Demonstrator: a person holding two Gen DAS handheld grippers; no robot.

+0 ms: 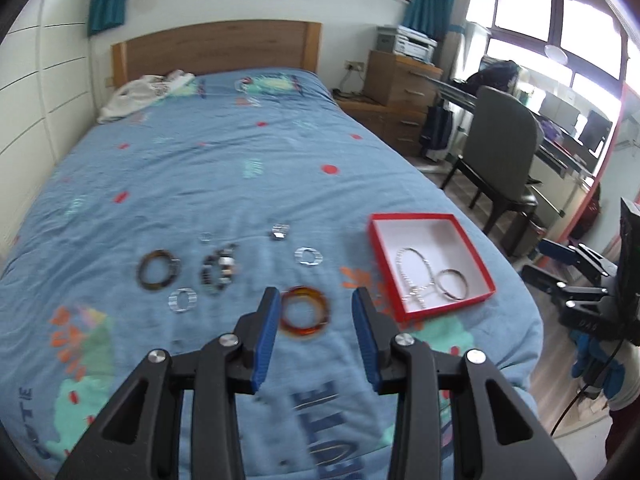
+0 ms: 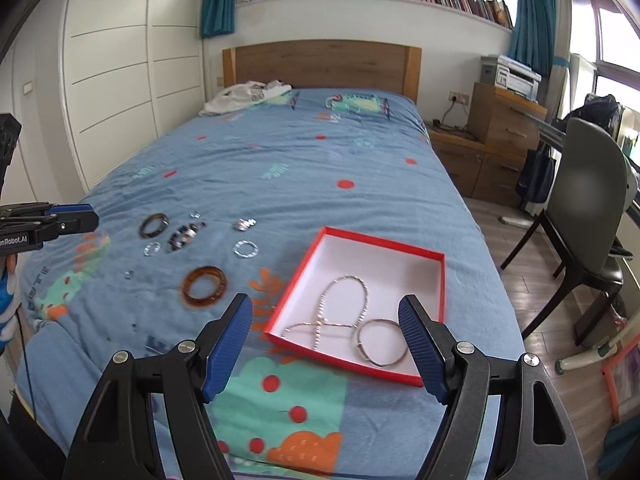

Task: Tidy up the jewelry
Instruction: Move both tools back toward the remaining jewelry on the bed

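Observation:
A red box (image 1: 412,215) (image 2: 384,242) with a white inside lies on the blue bedspread (image 1: 240,168). It holds a silver chain (image 1: 416,276) (image 2: 344,308) and a thin silver bangle (image 1: 452,284) (image 2: 382,342). Left of the box lie an amber bangle (image 1: 304,334) (image 2: 188,285), a dark tortoiseshell bangle (image 1: 143,272) (image 2: 145,229), a beaded bracelet (image 1: 218,268) and several small clear and silver rings (image 1: 298,256). My left gripper (image 1: 316,294) hangs open and empty above the amber bangle. My right gripper (image 2: 325,302) hovers open and empty over the box's near side.
The bed's right edge drops to a wooden floor, where a dark chair (image 2: 584,200) and a desk stand. A white garment (image 2: 244,96) lies by the headboard. White wardrobe doors (image 2: 112,80) line the left. Drawers with a printer (image 2: 508,120) stand at the back right.

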